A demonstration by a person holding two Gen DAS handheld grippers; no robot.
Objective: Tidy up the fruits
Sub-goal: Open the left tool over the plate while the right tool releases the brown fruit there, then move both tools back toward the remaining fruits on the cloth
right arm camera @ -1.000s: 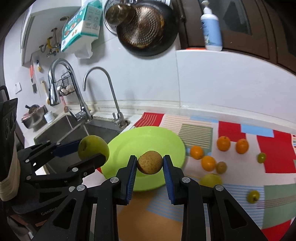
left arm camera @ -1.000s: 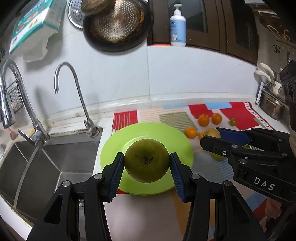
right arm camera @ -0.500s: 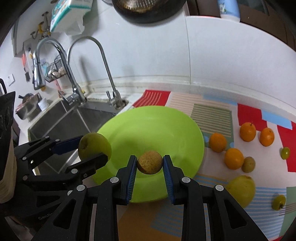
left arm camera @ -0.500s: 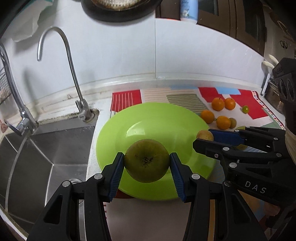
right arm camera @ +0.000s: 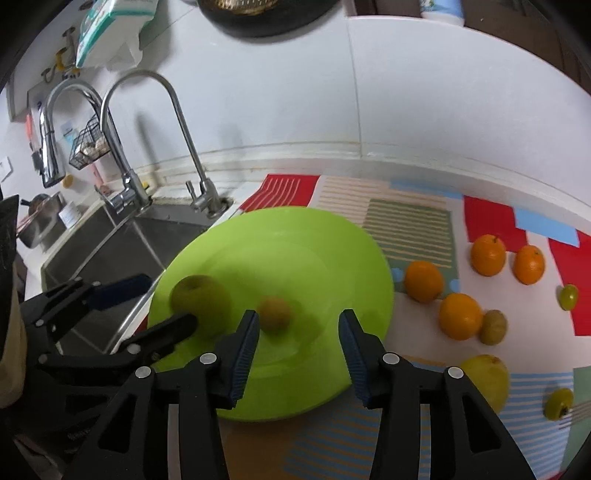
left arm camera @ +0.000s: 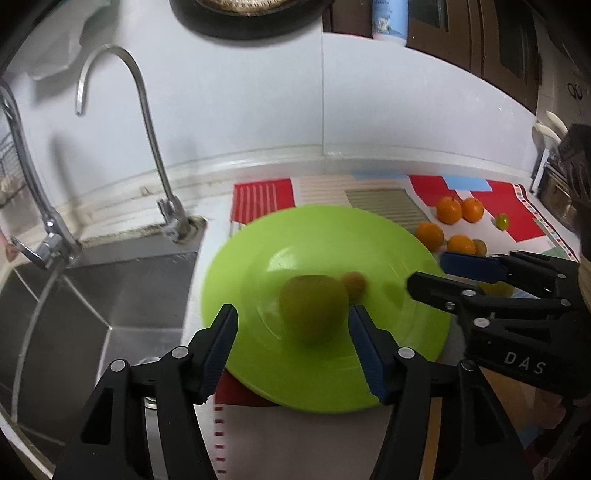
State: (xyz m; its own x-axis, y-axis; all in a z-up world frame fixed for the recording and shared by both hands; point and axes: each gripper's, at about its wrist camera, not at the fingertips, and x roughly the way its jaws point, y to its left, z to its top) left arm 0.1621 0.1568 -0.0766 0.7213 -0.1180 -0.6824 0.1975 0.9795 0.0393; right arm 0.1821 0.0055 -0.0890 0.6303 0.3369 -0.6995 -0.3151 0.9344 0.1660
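Note:
A green plate lies on the mat beside the sink. A green apple and a small brown fruit are on the plate, both blurred. My left gripper is open around the apple without touching it. My right gripper is open, the brown fruit just inside its left finger. Several oranges, a kiwi, a yellow fruit and small green fruits lie on the mat to the right.
A steel sink with two taps lies left of the plate. A patterned mat covers the counter. A white wall runs behind. A pan and a bottle sit above.
Both grippers have opened and let go of their fruits. The apple and the brown fruit now lie on the plate, blurred as if still moving.

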